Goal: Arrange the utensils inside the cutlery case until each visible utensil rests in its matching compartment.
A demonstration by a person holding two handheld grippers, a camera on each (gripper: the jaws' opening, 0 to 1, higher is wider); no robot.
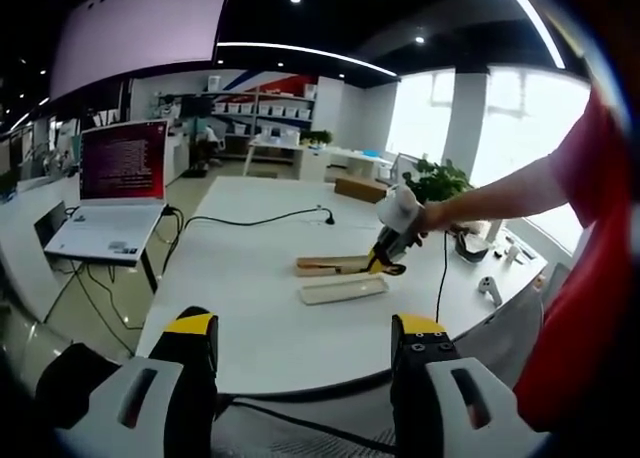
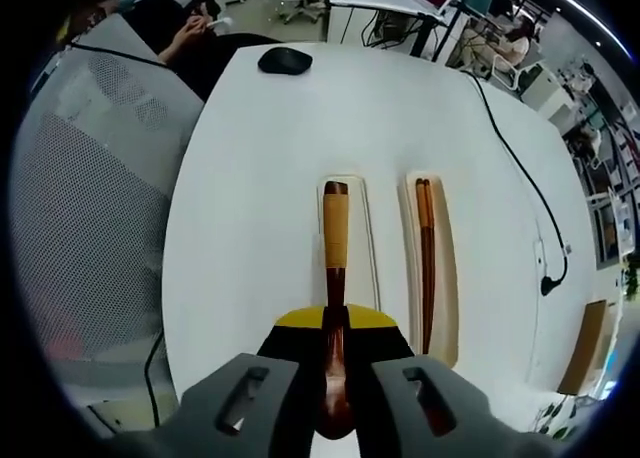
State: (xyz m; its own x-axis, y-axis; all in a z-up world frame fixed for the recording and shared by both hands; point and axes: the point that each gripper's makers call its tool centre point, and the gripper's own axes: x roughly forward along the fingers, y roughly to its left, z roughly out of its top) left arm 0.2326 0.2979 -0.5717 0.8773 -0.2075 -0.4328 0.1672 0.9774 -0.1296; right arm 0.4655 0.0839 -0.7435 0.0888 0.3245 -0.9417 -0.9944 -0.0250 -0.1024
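Your right gripper [image 2: 335, 353] has its fingers pinched on a wooden spoon [image 2: 336, 278], gripping it low on the dark stem with the bowl end tucked back toward you. The handle runs straight out ahead, over the left tray [image 2: 362, 240] of the cutlery case. Keep the spoon in line with that slot's long sides, lower it level so the far tip does not catch the end wall, and part the fingers only once it rests on the tray floor. Lift straight away afterwards, so you do not drag it out again.

The spoon is dark reddish wood with a lighter, yellowish band along its handle and a dark tip. It is thin and smooth, so it will probably roll if you drop it from above.

Just to the right lies the second tray [image 2: 447, 278], and a pair of dark brown chopsticks [image 2: 427, 263] already rests inside it, lengthwise. Both trays sit on the white counter [image 2: 260, 178].

Your left gripper [image 1: 305, 353] hangs back at the near edge, fingers spread and empty. Keep it there, clear of the trays.
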